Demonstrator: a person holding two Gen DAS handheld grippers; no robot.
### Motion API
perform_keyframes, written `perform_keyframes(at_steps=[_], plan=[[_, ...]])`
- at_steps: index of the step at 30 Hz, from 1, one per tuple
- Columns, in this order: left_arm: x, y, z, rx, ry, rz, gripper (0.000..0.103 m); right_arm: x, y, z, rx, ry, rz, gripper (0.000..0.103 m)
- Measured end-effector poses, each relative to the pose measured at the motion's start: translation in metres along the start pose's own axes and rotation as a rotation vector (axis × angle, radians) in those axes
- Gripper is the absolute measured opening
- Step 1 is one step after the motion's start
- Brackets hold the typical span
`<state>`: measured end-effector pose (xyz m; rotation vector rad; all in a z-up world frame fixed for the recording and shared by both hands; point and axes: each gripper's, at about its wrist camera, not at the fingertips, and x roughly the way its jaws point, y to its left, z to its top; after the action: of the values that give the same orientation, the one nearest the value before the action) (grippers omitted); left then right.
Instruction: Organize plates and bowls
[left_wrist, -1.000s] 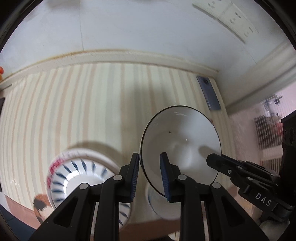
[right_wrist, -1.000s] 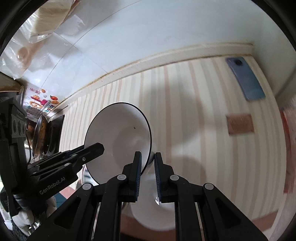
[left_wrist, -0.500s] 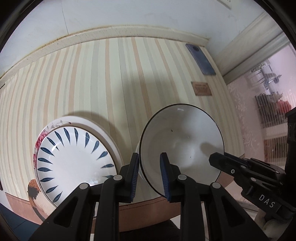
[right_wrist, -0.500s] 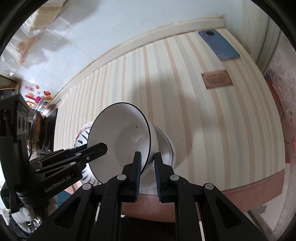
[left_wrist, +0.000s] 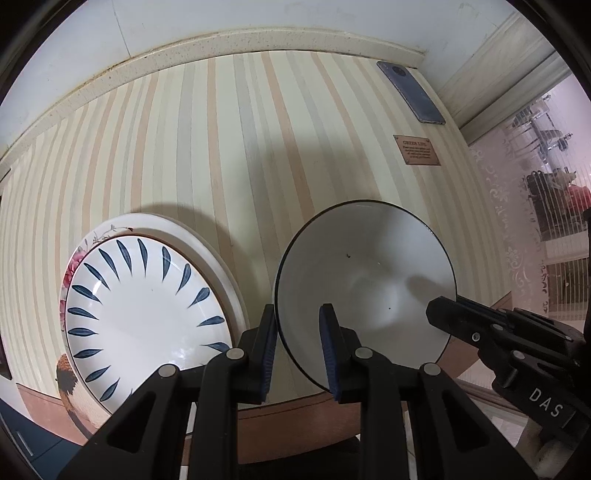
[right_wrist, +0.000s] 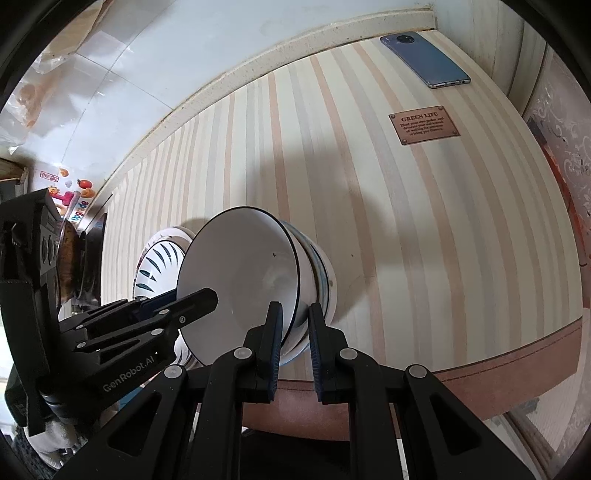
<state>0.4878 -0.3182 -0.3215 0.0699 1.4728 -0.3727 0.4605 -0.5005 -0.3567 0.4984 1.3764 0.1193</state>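
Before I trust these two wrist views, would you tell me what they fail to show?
- Left wrist view: the white bowl hides whatever is beneath it.
- Left wrist view: the leaf-pattern plate is covered at its near edge by the left gripper; the floral plate under it shows only its rim.
- Right wrist view: the small print on the brown plaque is too small to read.
- Right wrist view: the right gripper covers the bowl's near rim.

Both grippers' jaws clamp the white bowl (right_wrist: 240, 273) rim.
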Motion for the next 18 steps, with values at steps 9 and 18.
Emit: perform_keyframes(at_steps=[9,18], plan=[[0.002,-0.004,0.0,0.014,-0.008,0.021,0.02,0.004,0.001,0.001,-0.004,0.018,-0.021,0.016],[-0.02,-0.005,-0.007,0.036,-0.019,0.025,0.021,0.004,0.005,-0.003,0.001,0.045,-0.052,0.017]])
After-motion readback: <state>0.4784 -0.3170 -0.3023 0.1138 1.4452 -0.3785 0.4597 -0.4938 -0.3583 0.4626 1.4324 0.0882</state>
